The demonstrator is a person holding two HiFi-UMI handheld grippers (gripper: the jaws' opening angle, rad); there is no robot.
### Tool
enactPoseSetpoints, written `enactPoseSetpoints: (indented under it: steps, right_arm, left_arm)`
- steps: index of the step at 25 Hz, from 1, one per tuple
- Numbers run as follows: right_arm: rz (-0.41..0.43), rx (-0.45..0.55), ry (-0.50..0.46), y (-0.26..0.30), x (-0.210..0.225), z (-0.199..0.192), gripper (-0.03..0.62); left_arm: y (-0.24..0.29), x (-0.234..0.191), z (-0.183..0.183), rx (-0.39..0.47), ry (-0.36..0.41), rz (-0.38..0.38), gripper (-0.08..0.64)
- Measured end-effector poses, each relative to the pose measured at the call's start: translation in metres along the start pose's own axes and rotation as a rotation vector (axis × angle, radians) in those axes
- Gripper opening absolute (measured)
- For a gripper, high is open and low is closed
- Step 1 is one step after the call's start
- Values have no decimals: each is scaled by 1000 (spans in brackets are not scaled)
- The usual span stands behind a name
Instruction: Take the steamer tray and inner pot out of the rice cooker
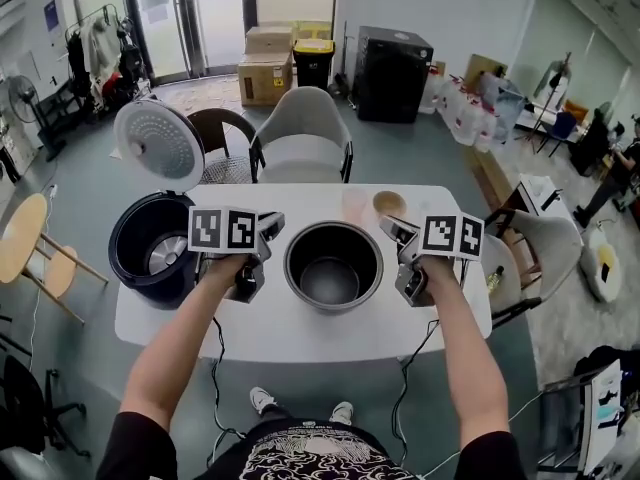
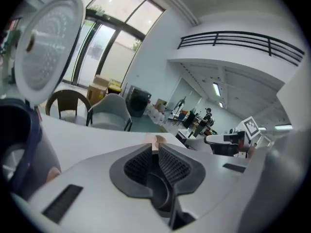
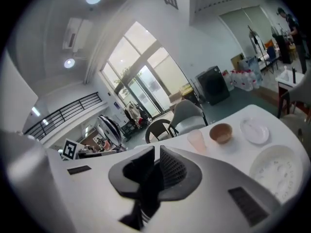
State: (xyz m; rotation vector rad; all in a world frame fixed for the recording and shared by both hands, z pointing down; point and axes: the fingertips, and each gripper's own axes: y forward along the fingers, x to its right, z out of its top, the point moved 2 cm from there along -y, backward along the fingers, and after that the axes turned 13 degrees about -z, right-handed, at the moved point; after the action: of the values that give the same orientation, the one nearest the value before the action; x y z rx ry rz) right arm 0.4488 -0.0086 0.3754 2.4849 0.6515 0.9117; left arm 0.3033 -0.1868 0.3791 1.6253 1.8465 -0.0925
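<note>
While I hold both grippers up over the tabletop point(image 1: 300, 333), the pot point(image 1: 332, 280) stands in the middle of it, right between them. The left gripper point(image 2: 155, 148) is just beside the pot's left side. The right gripper point(image 3: 157, 152) is just beside its right side. Neither one touches the pot.

On the left gripper, the fingers point(image 2: 172, 166) are pressed almost together. Only a thin slit shows between them, and they hold nothing. On the right gripper, the fingers point(image 3: 171, 168) are the same, nearly shut with nothing held.

At the left edge of the tabletop sits the rice cooker point(image 1: 150, 243). Its lid point(image 1: 158, 140) stands straight up and wide open, and I can see the bare metal floor down inside. The cooker and the pot are apart, with the left gripper in the space between them.

From the right gripper view I can see the tray point(image 3: 274, 168). It is white and round with little holes, and it lies flat by the right edge of the tabletop. A small plate point(image 3: 255, 131) lies just past it, closer to the far right corner.

Near the far edge, a pink cup point(image 1: 355, 206) and a brown bowl point(image 1: 388, 204) stand side by side. A grey chair point(image 1: 302, 133) waits behind that far edge.
</note>
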Motion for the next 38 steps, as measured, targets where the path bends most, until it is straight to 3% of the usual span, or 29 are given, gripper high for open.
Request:
enactPoseSetpoints:
  steps: [6, 10, 12, 18, 25, 38]
  right_arm:
    - [-49, 162, -277, -30, -59, 26, 19]
    - [-38, 265, -342, -50, -79, 23, 14]
    - [-58, 329, -361, -58, -82, 22, 14]
    - [-109, 439, -467, -69, -92, 8, 12]
    - [-148, 474, -551, -67, -84, -9, 12]
    - [-136, 475, -550, -76, -84, -22, 12]
  left_arm:
    - [-37, 43, 43, 118, 241, 43, 30]
    - [-61, 57, 40, 189, 407, 95, 20]
    - [-76, 57, 36, 226, 449, 129, 20]
    - [-98, 49, 23, 261, 486, 198, 14]
    - [-95, 43, 8, 255, 514, 223, 14]
    - [-103, 45, -10, 241, 497, 252, 14]
